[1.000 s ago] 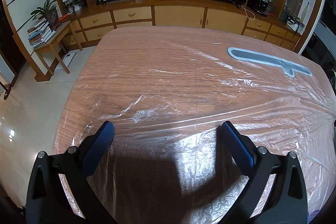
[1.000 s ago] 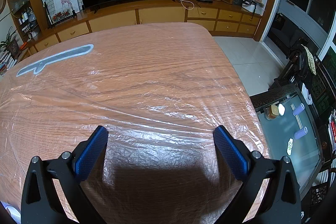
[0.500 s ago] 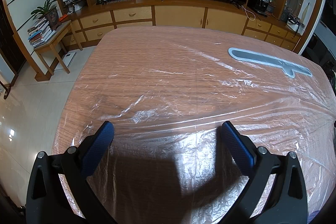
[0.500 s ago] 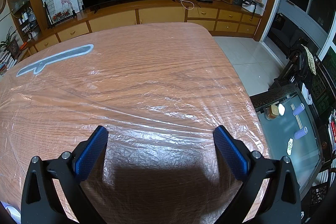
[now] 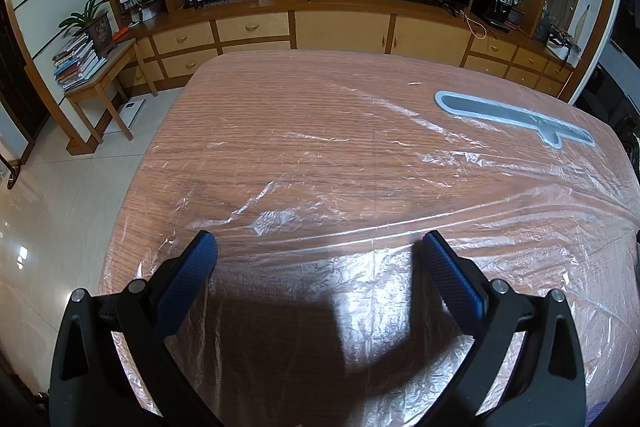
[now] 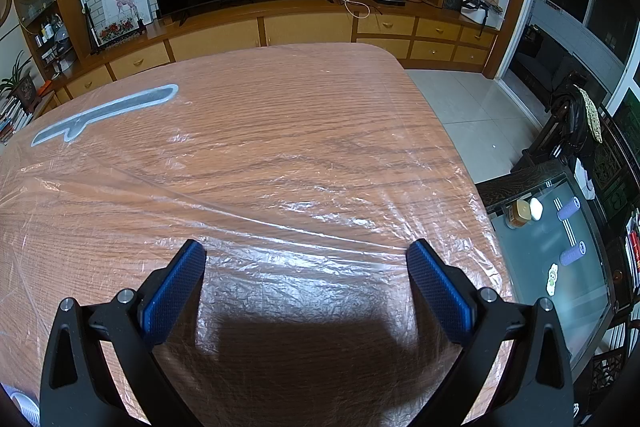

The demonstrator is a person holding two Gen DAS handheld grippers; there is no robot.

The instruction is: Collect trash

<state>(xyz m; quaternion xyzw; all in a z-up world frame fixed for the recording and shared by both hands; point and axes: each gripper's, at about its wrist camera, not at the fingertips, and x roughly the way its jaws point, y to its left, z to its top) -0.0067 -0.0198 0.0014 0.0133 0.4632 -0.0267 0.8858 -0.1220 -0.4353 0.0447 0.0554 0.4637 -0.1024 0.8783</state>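
On the left, the left gripper (image 5: 318,247) is held above the near edge of the counter (image 5: 280,115), its jaws spread wide and empty. The counter is covered by a thin clear plastic sheet (image 5: 360,187), crumpled near the grippers, which is judged to be the trash. A grey strip (image 5: 512,117) is seen lying far across the counter. To the right, the right gripper (image 6: 306,257) is likewise held with wide, empty jaws over the sheet (image 6: 320,275). Nothing has been gathered yet; a lowering onto a raised fold and a closing of the jaws would be called for next.
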